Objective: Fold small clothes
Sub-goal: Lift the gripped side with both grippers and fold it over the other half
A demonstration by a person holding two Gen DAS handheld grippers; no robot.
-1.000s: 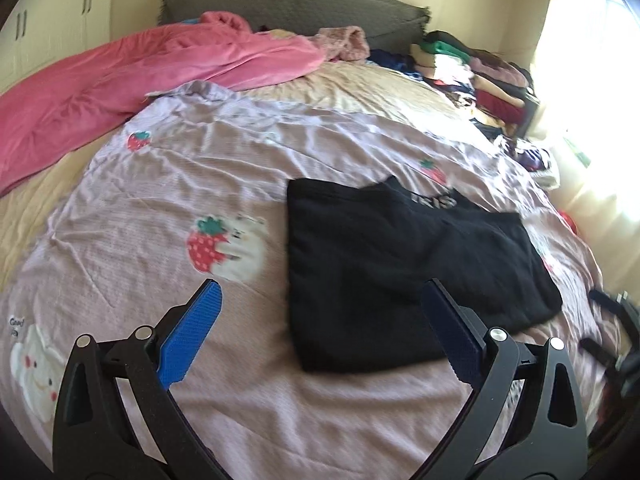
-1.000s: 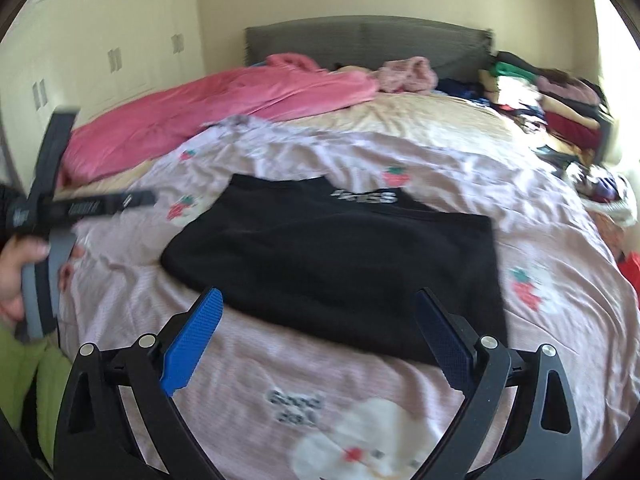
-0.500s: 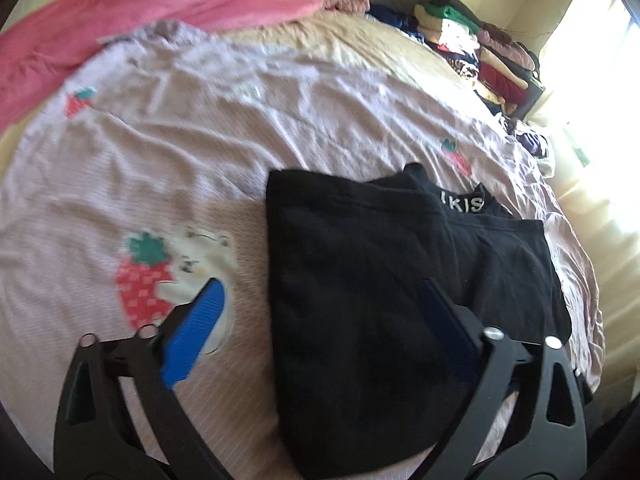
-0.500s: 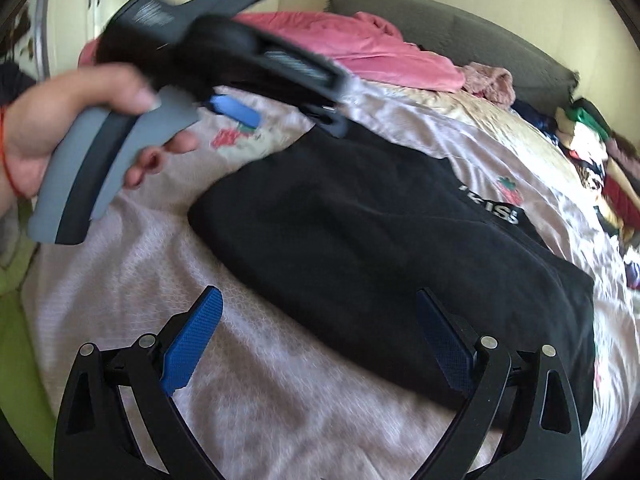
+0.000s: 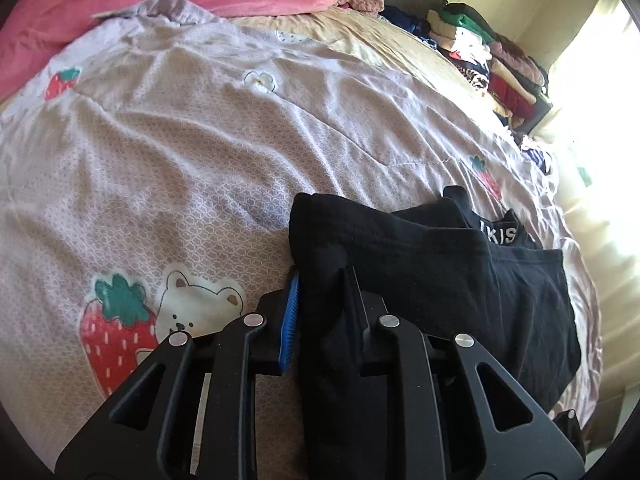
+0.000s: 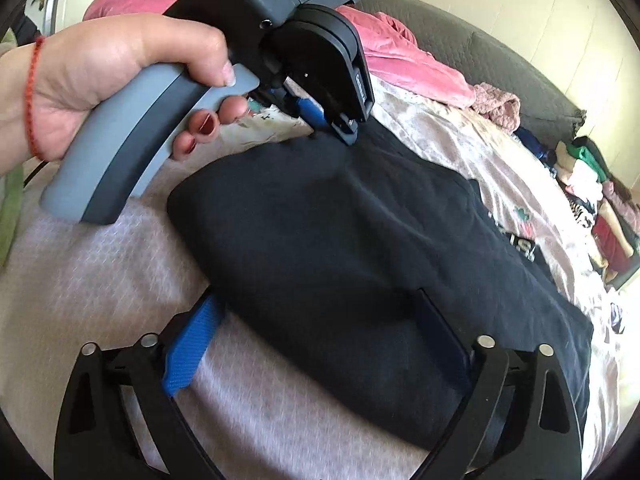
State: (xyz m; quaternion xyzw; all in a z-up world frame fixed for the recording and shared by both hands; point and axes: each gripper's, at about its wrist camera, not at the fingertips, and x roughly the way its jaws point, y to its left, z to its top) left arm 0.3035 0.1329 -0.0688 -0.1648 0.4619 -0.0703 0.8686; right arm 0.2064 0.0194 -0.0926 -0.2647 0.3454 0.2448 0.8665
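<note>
Clamped on the near left corner of the black garment point(image 5: 420, 280), the left gripper point(image 5: 320, 300) has just been closing, and a bunched ridge of the dark cloth sits pinched between its blue pad and the opposite finger, at lower centre of the left wrist view. From the right wrist view the same tool shows at upper left, held in a hand point(image 6: 100, 80), its tip down on the garment's far corner. Lower in that frame the right gripper point(image 6: 316, 344) stands wide apart, its left finger over the pale bedsheet point(image 6: 100, 280) and its right finger over the black cloth, the garment's edge lying between them, nothing pinched yet.

The garment lies flat on the sheet across the middle and right of both views, waistband lettering toward the right.

Risks, as I judge them: the left pinch may have taken only the top layer, so a lift would peel the fold open. The right jaws could close on bedsheet along with cloth and drag the sheet. Uneven lifting would skew the fold.

No containers are visible; a stack of folded clothes point(image 5: 500, 60) sits loose at upper right.
</note>
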